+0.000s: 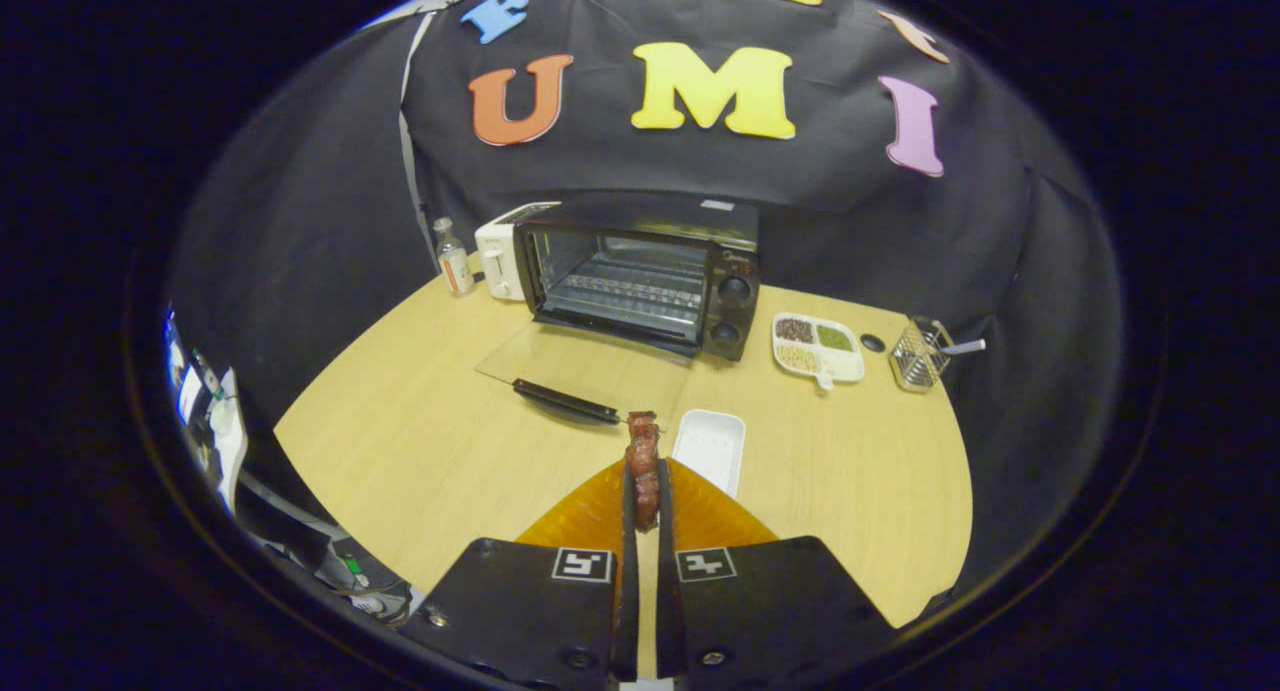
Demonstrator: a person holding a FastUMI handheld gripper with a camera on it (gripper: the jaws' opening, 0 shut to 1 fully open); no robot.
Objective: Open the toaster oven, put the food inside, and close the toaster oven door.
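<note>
A black toaster oven (650,276) stands at the back of the wooden table (420,441). Its glass door (570,366) lies folded down flat toward me, the black handle (565,401) at its near edge. The wire rack (625,296) inside is bare. My gripper (645,471) is shut on a reddish-brown meat skewer (643,451), which sticks up out of the fingers and forward. It hangs above the table, well short of the open door.
A white rectangular tray (712,446) lies just right of the skewer. A white toaster (503,251) and a small bottle (454,259) stand left of the oven. To its right are a divided dish of seeds (818,349) and a wire basket (920,354).
</note>
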